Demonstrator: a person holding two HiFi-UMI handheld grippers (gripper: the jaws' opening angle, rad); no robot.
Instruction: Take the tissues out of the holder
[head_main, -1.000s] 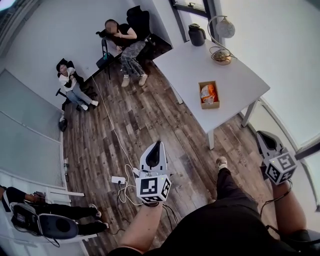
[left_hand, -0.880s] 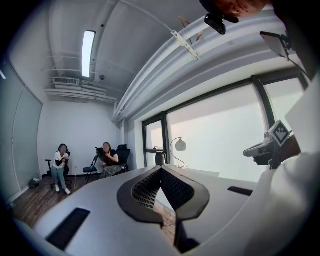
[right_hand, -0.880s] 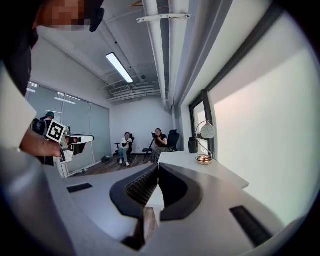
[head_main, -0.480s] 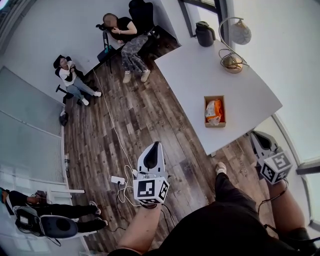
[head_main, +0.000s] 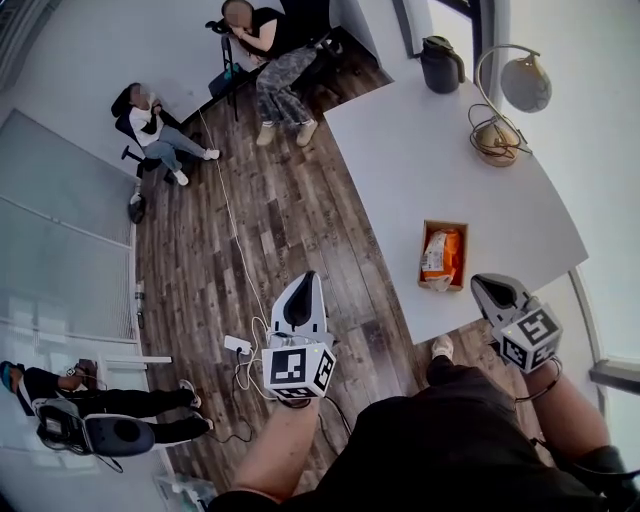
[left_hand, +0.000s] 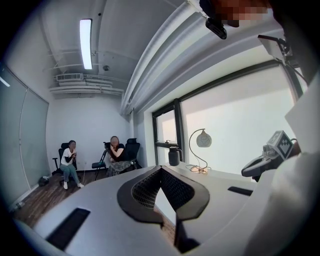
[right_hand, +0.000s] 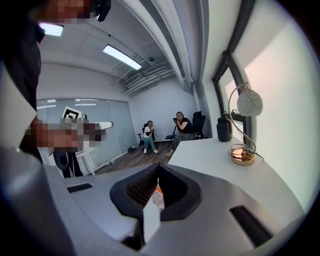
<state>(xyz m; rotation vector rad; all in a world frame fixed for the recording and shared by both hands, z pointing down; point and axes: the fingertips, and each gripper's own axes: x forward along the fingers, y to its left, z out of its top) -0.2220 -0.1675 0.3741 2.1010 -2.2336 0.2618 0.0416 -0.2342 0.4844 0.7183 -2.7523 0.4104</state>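
Right claw (head_main: 487, 290), shut, now nearer the holder (head_main: 464, 250).

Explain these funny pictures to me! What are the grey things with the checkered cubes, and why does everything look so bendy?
A person holds a tool called a gripper in each hand; each has two jaws that pinch like tongs, and the cubes are part of them. One picture comes from a camera on the person's head, looking down: the left gripper is above the wooden floor, the right gripper near the white table's edge. The other two come from cameras riding on the grippers, looking along their jaws. Wide lenses bend everything. Both grippers are shut and hold nothing. On the table stand a wooden holder with an orange tissue pack inside, a black jug and a lamp.
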